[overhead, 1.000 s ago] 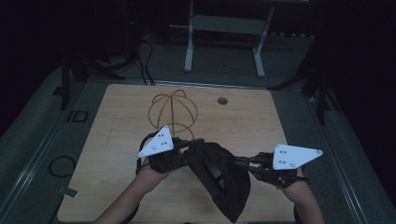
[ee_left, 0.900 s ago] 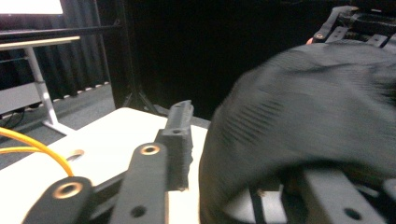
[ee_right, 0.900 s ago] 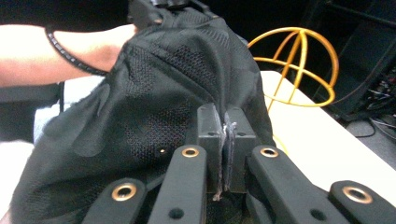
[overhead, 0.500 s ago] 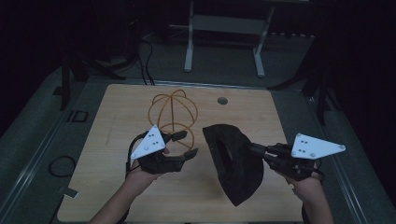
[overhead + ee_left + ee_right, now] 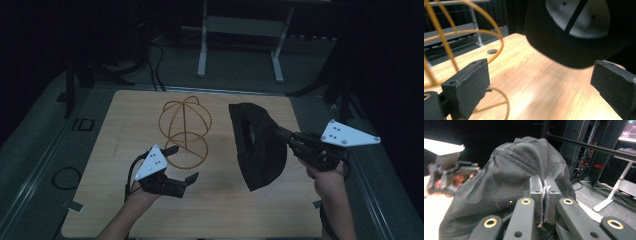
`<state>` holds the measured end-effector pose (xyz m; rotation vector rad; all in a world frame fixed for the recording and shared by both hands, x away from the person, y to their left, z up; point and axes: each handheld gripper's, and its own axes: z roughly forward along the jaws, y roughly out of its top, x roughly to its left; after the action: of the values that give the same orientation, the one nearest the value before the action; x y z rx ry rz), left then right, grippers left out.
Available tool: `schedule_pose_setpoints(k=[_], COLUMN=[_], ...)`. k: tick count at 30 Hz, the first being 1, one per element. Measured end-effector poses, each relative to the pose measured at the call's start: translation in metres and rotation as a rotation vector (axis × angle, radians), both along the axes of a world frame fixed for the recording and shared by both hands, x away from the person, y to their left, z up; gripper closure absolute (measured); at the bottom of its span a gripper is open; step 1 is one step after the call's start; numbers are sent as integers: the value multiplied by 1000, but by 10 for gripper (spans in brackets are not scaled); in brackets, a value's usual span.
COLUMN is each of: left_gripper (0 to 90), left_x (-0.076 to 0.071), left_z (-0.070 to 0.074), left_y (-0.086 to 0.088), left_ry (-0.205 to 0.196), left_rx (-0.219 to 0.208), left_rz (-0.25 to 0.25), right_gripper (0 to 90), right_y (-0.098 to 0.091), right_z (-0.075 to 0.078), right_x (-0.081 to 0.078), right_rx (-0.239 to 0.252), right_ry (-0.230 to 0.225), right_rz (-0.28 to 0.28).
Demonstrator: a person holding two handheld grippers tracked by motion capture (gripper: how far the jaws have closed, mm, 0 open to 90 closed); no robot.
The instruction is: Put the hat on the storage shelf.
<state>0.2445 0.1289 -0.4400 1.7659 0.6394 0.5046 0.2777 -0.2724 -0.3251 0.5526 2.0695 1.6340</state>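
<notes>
On the table (image 5: 125,125), the wire stand (image 5: 185,131) sits left of the cap (image 5: 257,150); the left gripper (image 5: 181,165) lies just near of the stand.

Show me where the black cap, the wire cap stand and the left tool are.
black cap (image 5: 260,150), high view, on its crown.
wire cap stand (image 5: 185,120), high view, on its central upright wire.
left tool (image 5: 181,165), high view, between its open fingertips.

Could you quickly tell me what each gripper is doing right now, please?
Left gripper: open, its jaws have just been opening, nothing between them.
Right gripper: shut on the black cap, held above the table.
</notes>
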Motion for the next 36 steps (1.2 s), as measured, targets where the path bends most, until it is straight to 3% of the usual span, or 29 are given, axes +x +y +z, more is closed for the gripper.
schedule_pose_setpoints(k=[3,11,17,22,33,36], left_gripper=[28,28,28,28,28,28], left_x=[-3,-13,-18,-23,-33,-35], left_z=[-10,-39,-58,-71,-81,-84], left_y=[5,18,33,47,73,77], left_ry=[6,5,34,60,76,75], left_rx=[13,60,68,50,16,19], left_rz=[11,70,115,154,226,231], right_gripper=[871,872,872,872,872,872], right_y=[3,16,34,57,110,130], right_z=[3,10,20,21,11,4], right_x=[8,28,40,50,73,82], right_rx=[7,27,33,8,16,-9], right_ry=[-1,-13,-10,-21,29,58], right_rz=[-31,-51,-69,-84,-31,-25])
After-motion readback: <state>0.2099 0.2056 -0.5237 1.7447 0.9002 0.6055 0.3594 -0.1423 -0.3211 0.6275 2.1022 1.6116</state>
